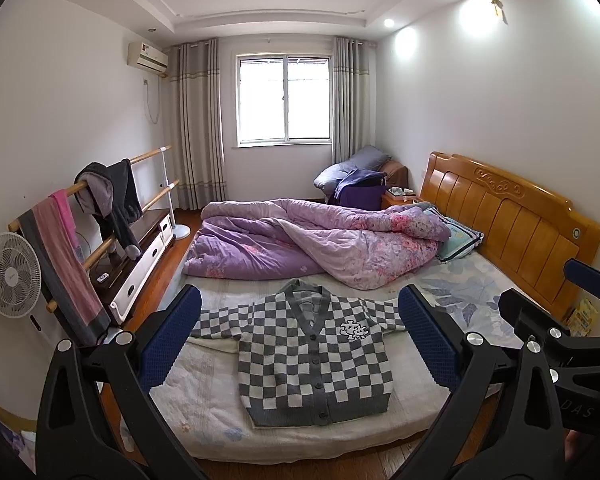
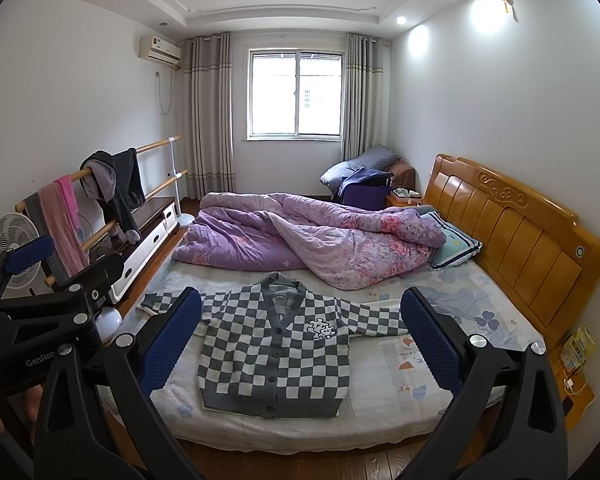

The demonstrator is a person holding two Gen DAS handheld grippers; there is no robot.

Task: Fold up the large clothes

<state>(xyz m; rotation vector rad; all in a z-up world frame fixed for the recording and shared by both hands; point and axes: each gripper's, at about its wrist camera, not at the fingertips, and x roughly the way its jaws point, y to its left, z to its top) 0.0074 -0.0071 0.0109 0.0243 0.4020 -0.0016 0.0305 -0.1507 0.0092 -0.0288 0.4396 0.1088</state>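
A grey-and-white checkered cardigan [image 1: 312, 356] [image 2: 276, 356] lies flat and buttoned on the near part of the bed [image 1: 452, 300] [image 2: 384, 364], sleeves spread to both sides. My left gripper [image 1: 300, 336] hangs open in front of the bed's edge, well short of the cardigan, its blue pads [image 1: 172, 336] wide apart with nothing between them. My right gripper [image 2: 300, 336] is open too, held back from the bed at about the same distance. Each gripper shows at the edge of the other's view.
A rumpled purple quilt [image 1: 312, 240] fills the far half of the bed, with a pillow [image 1: 460, 240] by the wooden headboard [image 1: 512, 216]. On the left stand a wooden rail with hung clothes [image 1: 108, 200], a fan [image 1: 10, 276] and a low cabinet [image 1: 148, 248].
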